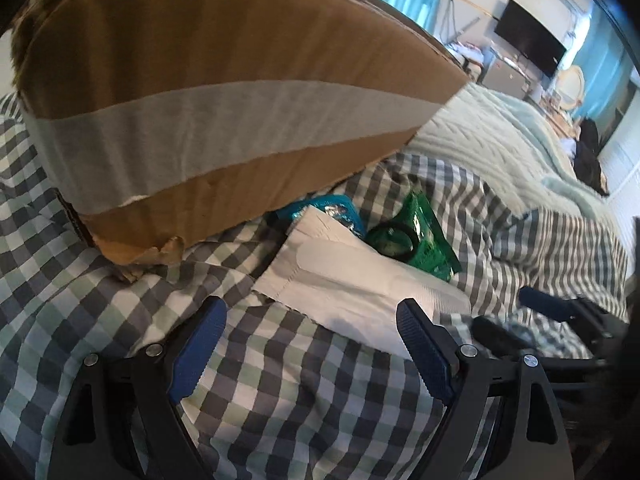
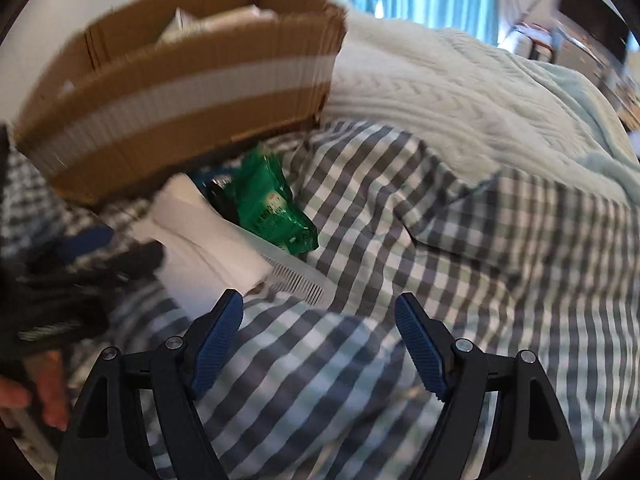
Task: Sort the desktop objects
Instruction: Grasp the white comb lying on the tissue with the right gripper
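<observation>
- The cardboard box point(image 1: 224, 104) sits furthest left on the bed, resting on the checked duvet point(image 1: 280, 392) with its taped side facing both cameras; the right wrist view shows pale items already inside it, so I judge it to be the sorting bin.
- Just right of the box's lower corner lies the pile to be sorted: a white tissue pack point(image 1: 344, 276) nearest the cameras, a blue packet point(image 1: 340, 210) tucked behind it against the box, and a green snack bag point(image 1: 416, 240) on its right, touching it.
- A white comb point(image 2: 300, 280) pokes out from under the tissue pack's right end, further from the box.
- The left hand-held gripper point(image 1: 312, 344) hovers just short of the tissue pack, fingers wide apart and holding nothing. To do this step well, I would line both pads up across the pack's narrow width, push low into the soft duvet, and close gently, since the pack will squash.
- The right hand-held gripper point(image 2: 320, 340) is also spread and empty, over bare duvet right of the comb. It looks best placed for the comb or green bag; keeping it away from the box avoids crowding the left one.
- Lifting the tissue pack may drag the comb along, so raise it slowly.
</observation>
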The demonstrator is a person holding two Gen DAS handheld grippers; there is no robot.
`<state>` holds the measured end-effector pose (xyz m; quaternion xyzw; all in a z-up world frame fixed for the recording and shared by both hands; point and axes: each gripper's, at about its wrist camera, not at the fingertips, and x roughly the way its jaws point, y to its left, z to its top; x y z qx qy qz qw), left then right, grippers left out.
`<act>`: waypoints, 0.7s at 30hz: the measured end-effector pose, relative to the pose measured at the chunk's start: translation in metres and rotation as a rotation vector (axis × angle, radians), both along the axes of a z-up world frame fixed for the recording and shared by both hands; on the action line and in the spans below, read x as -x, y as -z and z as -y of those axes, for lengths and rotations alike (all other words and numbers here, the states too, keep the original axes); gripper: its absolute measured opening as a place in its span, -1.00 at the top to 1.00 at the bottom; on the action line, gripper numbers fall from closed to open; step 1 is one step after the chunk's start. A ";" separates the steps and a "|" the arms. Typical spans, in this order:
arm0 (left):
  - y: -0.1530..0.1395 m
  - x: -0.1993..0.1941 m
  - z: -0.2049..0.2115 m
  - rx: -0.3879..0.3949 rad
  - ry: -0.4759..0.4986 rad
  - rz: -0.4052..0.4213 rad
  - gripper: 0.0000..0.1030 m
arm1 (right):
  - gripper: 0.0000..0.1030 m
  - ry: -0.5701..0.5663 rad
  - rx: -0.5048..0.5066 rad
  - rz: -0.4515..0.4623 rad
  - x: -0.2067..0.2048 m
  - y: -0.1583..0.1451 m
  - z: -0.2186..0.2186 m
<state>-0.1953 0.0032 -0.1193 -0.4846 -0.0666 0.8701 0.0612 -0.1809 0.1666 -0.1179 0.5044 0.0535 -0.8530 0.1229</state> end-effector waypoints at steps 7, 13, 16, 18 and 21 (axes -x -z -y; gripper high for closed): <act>0.001 0.002 0.001 -0.001 -0.010 0.000 -0.74 | -0.51 -0.164 -0.090 0.031 0.015 0.024 0.032; 0.000 0.000 0.001 -0.011 -0.008 -0.001 -0.74 | 0.00 -0.198 -0.071 0.041 0.008 0.029 0.038; -0.001 -0.001 0.003 -0.019 -0.012 -0.003 -0.74 | 0.33 -0.163 -0.047 0.021 -0.007 0.020 0.027; -0.001 -0.001 0.003 -0.016 -0.012 -0.005 -0.74 | 0.51 -0.137 0.012 0.030 -0.017 0.014 0.013; -0.001 -0.003 0.000 0.003 -0.007 -0.008 -0.74 | 0.65 -0.079 0.036 0.026 -0.030 0.009 -0.003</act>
